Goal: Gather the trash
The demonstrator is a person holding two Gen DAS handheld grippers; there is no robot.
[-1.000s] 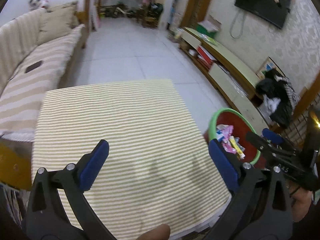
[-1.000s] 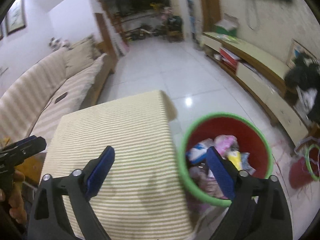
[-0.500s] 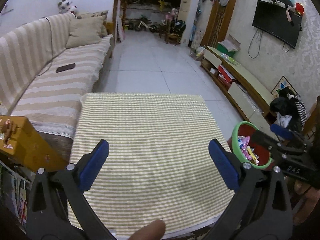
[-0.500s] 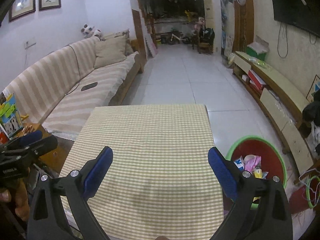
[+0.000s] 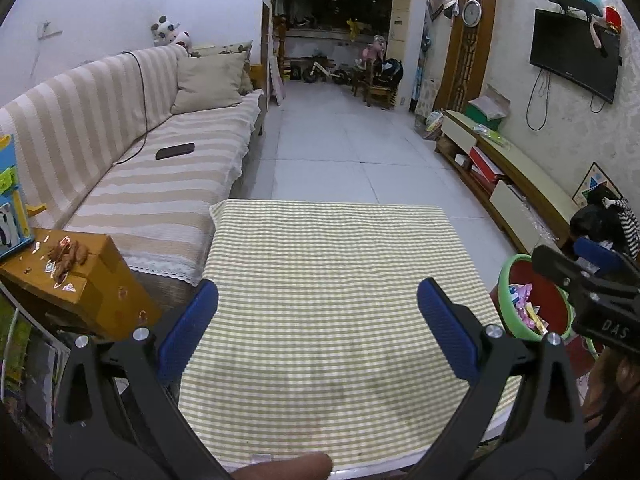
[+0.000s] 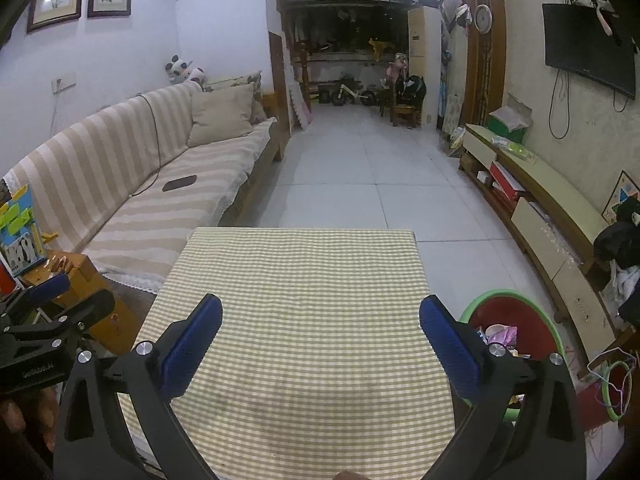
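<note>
A red bin with a green rim (image 6: 516, 320) stands on the floor right of the table and holds several colourful wrappers (image 6: 502, 334); the left wrist view shows the bin (image 5: 532, 300) too. The table wears a yellow-and-white checked cloth (image 5: 328, 292) with nothing on it. My left gripper (image 5: 318, 312) hovers open above the cloth's near half. My right gripper (image 6: 320, 328) is also open over the table's near right part, empty. In the left wrist view the right gripper's side profile (image 5: 588, 276) crosses in front of the bin.
A striped sofa (image 5: 132, 168) with a dark phone (image 5: 175, 151) runs along the left. A wooden side table (image 5: 76, 280) with scraps sits at the table's left corner. A low cabinet (image 6: 552, 220) lines the right wall. White tiled floor (image 6: 360, 168) stretches beyond.
Both grippers have pulled back and tilted up from the bin and table. The views now take in the whole table and room. Both stay open.
</note>
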